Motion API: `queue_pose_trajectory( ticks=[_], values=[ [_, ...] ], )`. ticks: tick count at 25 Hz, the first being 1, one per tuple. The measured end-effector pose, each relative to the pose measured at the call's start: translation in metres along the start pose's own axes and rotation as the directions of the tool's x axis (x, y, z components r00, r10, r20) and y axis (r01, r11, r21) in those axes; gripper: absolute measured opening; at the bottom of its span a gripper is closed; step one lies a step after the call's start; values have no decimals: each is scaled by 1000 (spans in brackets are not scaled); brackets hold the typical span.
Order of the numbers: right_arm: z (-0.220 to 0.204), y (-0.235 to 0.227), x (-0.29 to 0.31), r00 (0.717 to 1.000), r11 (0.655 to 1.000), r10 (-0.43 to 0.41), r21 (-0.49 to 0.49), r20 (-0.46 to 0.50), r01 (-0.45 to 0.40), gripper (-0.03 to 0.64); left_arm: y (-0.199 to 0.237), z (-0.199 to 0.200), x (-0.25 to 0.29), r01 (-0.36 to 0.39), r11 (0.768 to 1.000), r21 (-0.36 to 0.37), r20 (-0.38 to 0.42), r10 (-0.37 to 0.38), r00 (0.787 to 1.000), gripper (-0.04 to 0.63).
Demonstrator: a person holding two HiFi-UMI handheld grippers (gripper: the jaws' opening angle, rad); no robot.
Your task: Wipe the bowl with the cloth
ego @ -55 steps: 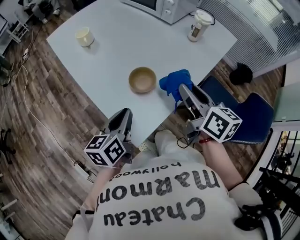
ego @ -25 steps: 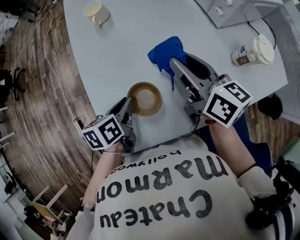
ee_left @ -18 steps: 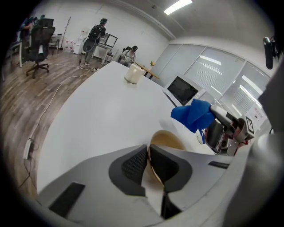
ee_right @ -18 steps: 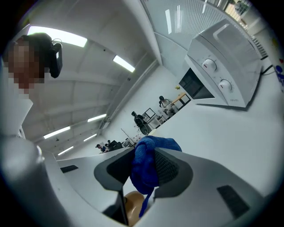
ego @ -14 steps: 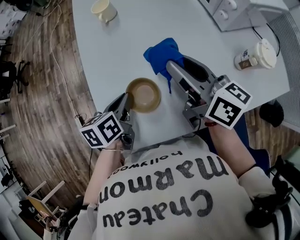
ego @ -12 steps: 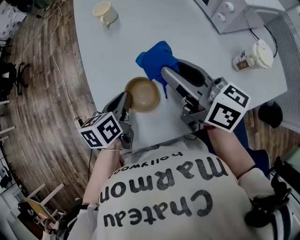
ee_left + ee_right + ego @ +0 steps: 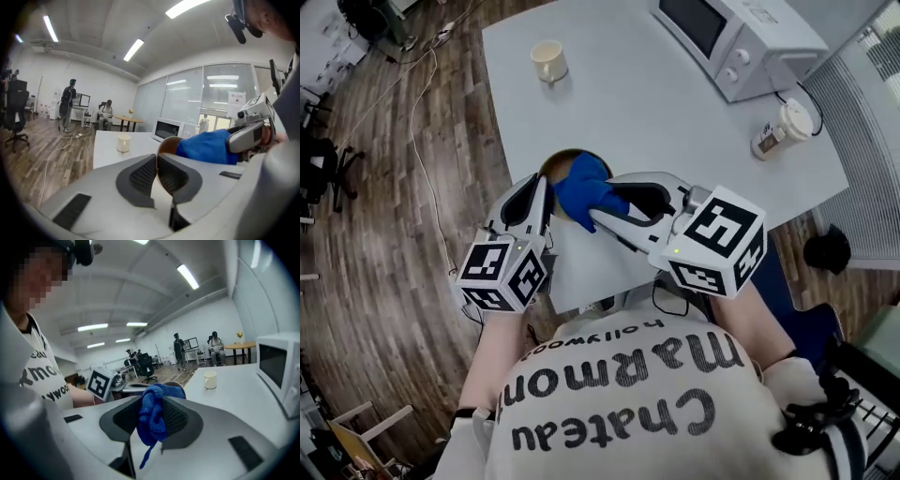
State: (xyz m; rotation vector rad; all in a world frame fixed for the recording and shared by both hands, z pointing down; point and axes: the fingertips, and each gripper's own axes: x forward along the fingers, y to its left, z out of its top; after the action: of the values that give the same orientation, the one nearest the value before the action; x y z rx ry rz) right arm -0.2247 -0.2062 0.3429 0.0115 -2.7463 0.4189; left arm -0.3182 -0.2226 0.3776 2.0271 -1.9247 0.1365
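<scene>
Bowl in L gripper, cloth in R gripper; shirt "Chateau".

A second ago the left tongs stood open beside the bowl. They have just been closing and now pinch its rim. The bowl has left the tabletop and is tipped on edge at centre left of the head view. The right tongs have swung the blue cloth from the bowl's right side into its mouth.
</scene>
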Motion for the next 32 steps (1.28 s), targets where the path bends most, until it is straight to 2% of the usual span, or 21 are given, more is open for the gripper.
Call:
queue_pose_trajectory(
  ticks=[2, 4, 7, 13, 15, 17, 19, 23, 32],
  values=[
    [8, 17, 12, 999, 996, -32, -81, -26, 30, 121, 1, 15, -18, 19, 997, 72, 10, -20, 1000, 9],
    [19, 34, 28, 999, 993, -40, -115, -24, 37, 121, 3, 26, -32, 21, 988, 154, 23, -25, 999, 9],
    [24, 54, 49, 997, 988, -66, -140, -39, 60, 121, 6, 34, -53, 4, 961, 278, 36, -15, 999, 12],
    [40, 82, 64, 986, 956, -164, -246, 6, 160, 121, 6, 51, -89, -39, 873, 487, 82, -2, 997, 11],
    [45, 86, 64, 979, 949, -197, -243, 45, 202, 121, 3, 54, -98, -48, 838, 543, 94, -3, 996, 11],
    [50, 88, 63, 971, 949, -221, -211, 89, 236, 121, 0, 55, -105, -54, 816, 576, 106, -9, 994, 11],
    [51, 88, 60, 962, 955, -238, -146, 133, 257, 121, -3, 55, -109, -52, 812, 581, 115, -19, 993, 11],
    [49, 77, 49, 936, 956, -289, 18, 203, 291, 121, -12, 54, -110, -32, 829, 558, 124, -45, 991, 11],
    [38, 56, 19, 883, 911, -392, 244, 258, 333, 121, -27, 58, -107, -30, 843, 538, 162, -68, 984, 12]
  ],
)
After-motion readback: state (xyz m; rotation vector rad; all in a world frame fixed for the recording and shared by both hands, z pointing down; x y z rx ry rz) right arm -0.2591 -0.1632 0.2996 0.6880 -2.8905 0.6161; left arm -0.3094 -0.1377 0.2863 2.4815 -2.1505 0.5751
